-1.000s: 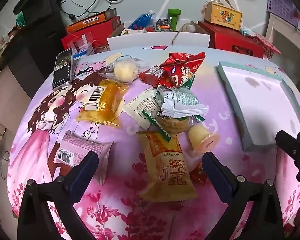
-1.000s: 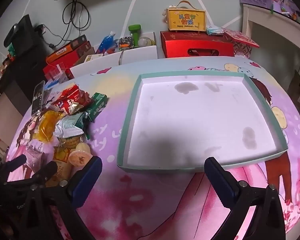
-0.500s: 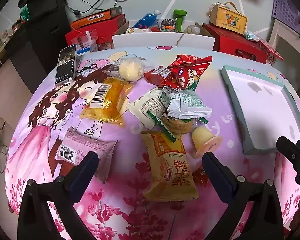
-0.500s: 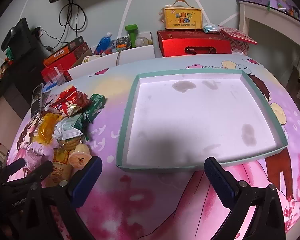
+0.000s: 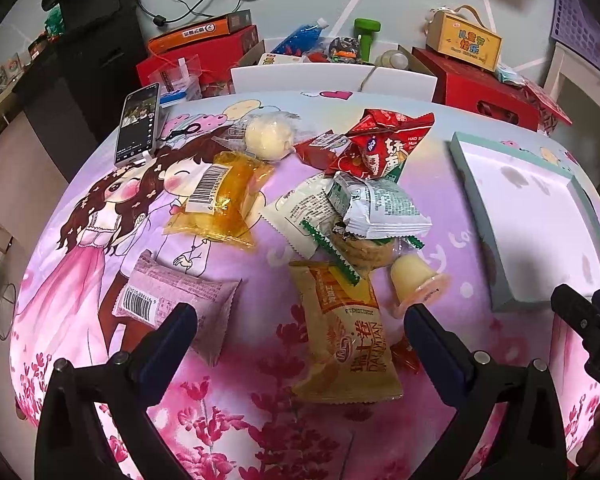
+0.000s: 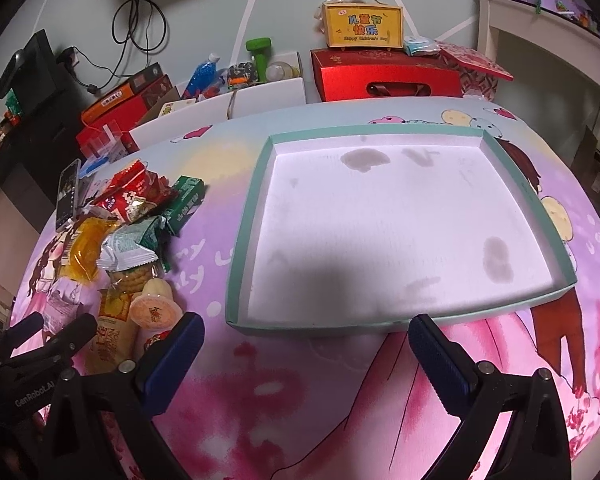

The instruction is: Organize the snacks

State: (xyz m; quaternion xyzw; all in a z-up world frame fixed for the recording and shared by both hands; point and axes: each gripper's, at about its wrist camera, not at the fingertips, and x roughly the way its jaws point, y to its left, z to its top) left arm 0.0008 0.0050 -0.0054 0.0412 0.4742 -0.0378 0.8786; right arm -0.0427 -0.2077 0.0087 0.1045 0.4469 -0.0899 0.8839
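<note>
Spanning both views, the tabletop carries a glossy printed cloth with a cartoon girl and pink blossoms. A shallow rectangular tray, teal-walled with a stained white cardboard floor, lies on its right half and holds nothing. The snack pile occupies the left half, well apart from the tray's floor but near its left wall. No snack is sorted yet, so the task appears to be at its first pick.

The left tongs hover wide apart and hold nothing, above a tan crinkled-film biscuit pack lying flat between the fingers. The right tongs are likewise wide and unloaded, facing the tray's near wall.

Other items, descending: an amber translucent pouch, a pink matte packet, a red foil bag, a silver-green pillow pack, and a small tapered jelly cup on its side.

The next move probably calls for lowering the left tongs and closing across the biscuit pack's narrow width; slick film may slip.
</note>
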